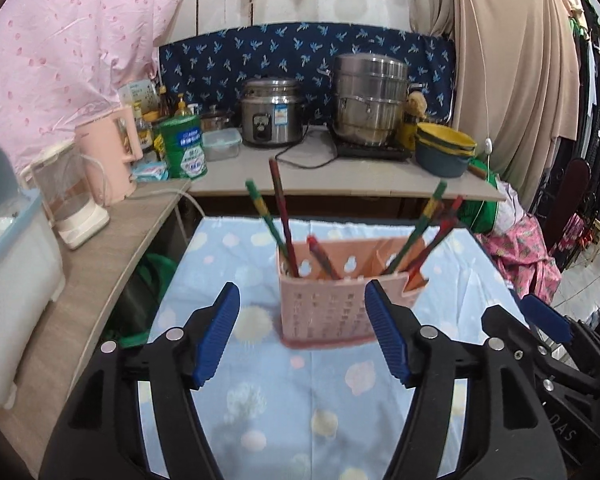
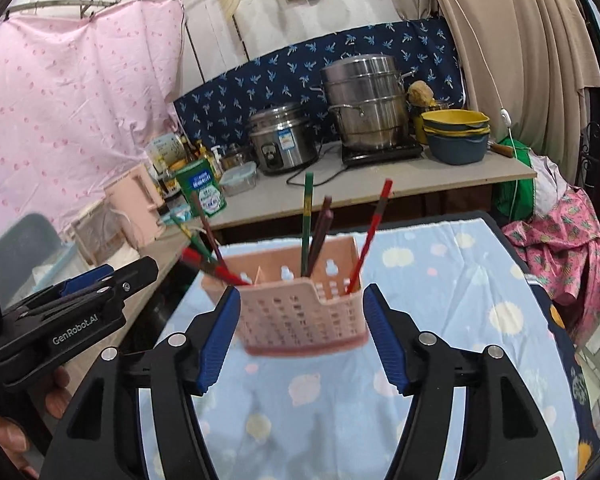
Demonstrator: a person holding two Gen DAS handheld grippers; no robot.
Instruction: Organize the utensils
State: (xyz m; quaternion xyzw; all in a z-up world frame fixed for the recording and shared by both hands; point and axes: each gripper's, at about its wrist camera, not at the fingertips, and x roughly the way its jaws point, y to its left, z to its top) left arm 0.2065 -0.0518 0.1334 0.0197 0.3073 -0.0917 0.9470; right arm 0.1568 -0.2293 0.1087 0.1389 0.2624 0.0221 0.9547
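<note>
Red and green chopsticks [image 1: 284, 216] are standing in the pink perforated plastic holder [image 1: 324, 308], apparently all sorted; the left gripper [image 1: 300, 336] and right gripper [image 2: 300, 336] are gaping half-open, holding nothing.

Pink holder [image 1: 324, 312] on blue cloud-print cloth [image 1: 320, 400].

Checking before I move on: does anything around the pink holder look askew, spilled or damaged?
Nothing spilled or broken. The chopsticks lean in different directions inside the pink holder, split between its left and right ends rather than bunched together. The holder stands upright on the blue cloth. Both tools are open and hold nothing.
</note>
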